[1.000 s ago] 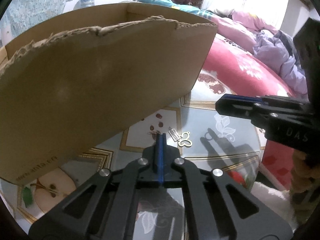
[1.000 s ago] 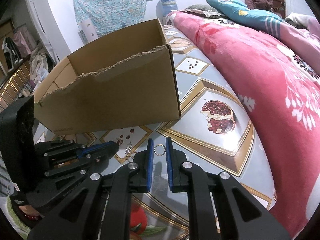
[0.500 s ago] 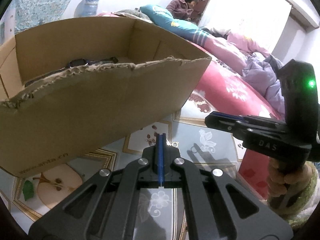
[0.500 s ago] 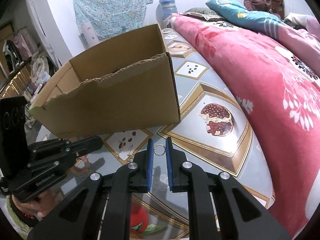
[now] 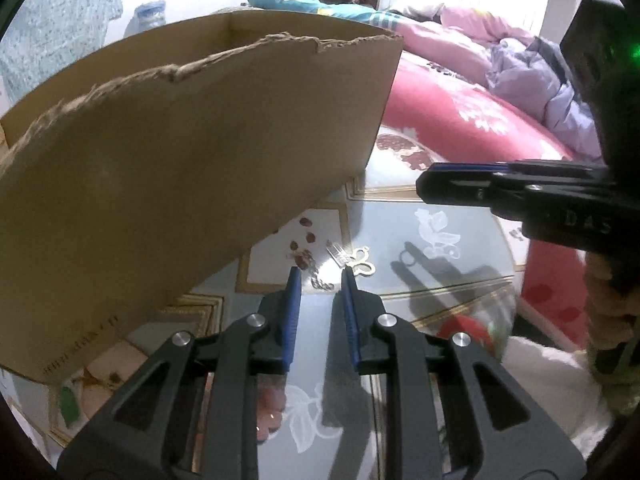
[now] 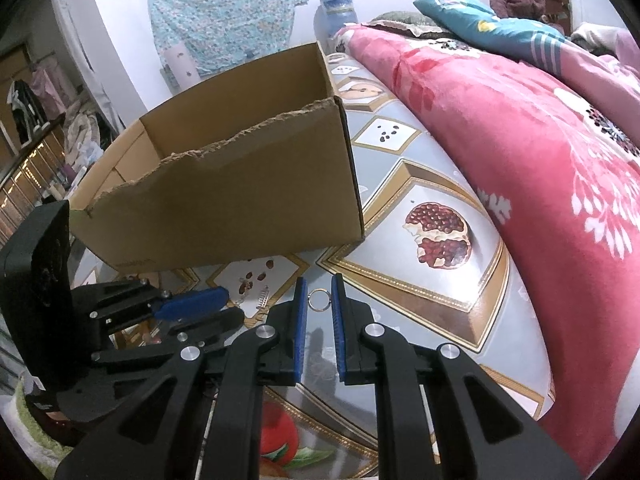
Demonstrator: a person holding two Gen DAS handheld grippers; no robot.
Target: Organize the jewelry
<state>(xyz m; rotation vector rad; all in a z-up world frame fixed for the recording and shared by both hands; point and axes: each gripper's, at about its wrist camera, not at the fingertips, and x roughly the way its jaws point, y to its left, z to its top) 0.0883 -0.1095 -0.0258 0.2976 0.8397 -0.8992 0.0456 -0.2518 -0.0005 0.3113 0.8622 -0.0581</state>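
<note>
A cardboard box (image 6: pixel 240 196) stands on the far left of the tabletop (image 6: pixel 424 280). The left gripper (image 5: pixel 319 276) is parted, a chain (image 5: pixel 320 282) lying just beyond its tips. The right gripper (image 6: pixel 319 284) is narrowly parted, its tips flanking a small ring (image 6: pixel 319 300).

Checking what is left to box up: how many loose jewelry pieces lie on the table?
4: thin silver ring between the right tongs; gold butterfly charm, clear comb-like clip and small chain ahead of the left tongs. Others may be hidden.
</note>
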